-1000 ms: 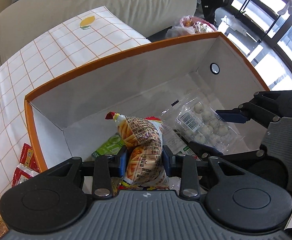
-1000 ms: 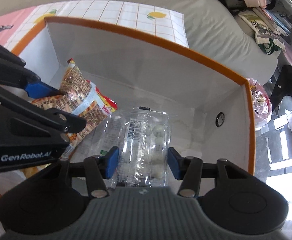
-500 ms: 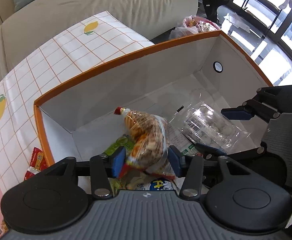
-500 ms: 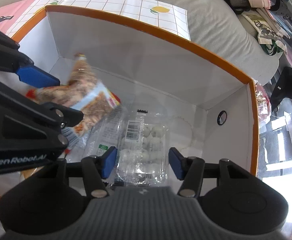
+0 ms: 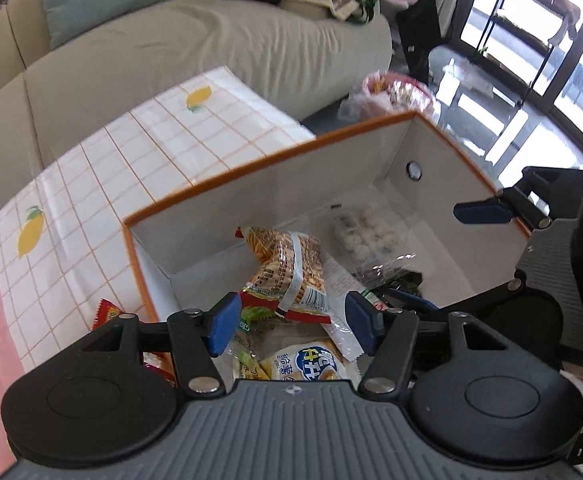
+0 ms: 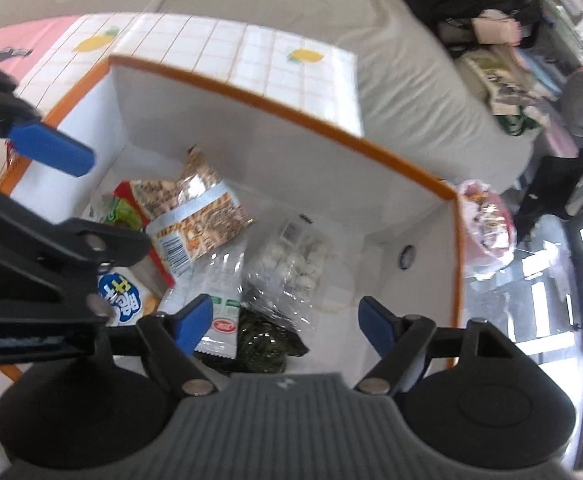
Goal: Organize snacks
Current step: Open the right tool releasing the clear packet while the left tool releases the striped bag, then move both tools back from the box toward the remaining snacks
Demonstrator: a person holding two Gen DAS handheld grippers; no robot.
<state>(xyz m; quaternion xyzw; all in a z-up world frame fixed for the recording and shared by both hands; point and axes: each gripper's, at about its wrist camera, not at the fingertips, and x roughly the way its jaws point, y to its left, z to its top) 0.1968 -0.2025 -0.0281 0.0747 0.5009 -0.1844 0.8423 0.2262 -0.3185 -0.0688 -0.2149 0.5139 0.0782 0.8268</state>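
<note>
An orange-rimmed white box (image 5: 275, 160) (image 6: 275, 108) holds several snacks. An orange snack bag (image 5: 287, 264) (image 6: 199, 208) lies inside it on the left. A clear pack of white balls (image 5: 365, 230) (image 6: 291, 256) lies inside on the right. My left gripper (image 5: 291, 320) is open and empty above the box's near edge. My right gripper (image 6: 287, 320) is open and empty above the box, over a dark green pack (image 6: 263, 340). A blue-and-white snack bag (image 5: 311, 364) (image 6: 123, 300) lies under the left gripper.
The box stands on a lemon-print checked cloth (image 5: 131, 152). Red snack packets (image 5: 109, 312) lie outside the box at its left. A beige sofa (image 5: 211, 48) is behind. A pink bag of snacks (image 6: 487, 220) sits past the box's far right corner.
Both grippers opened and let go: the orange bag and the clear pack now lie in the box. Both grippers pulled back and up from the box.
</note>
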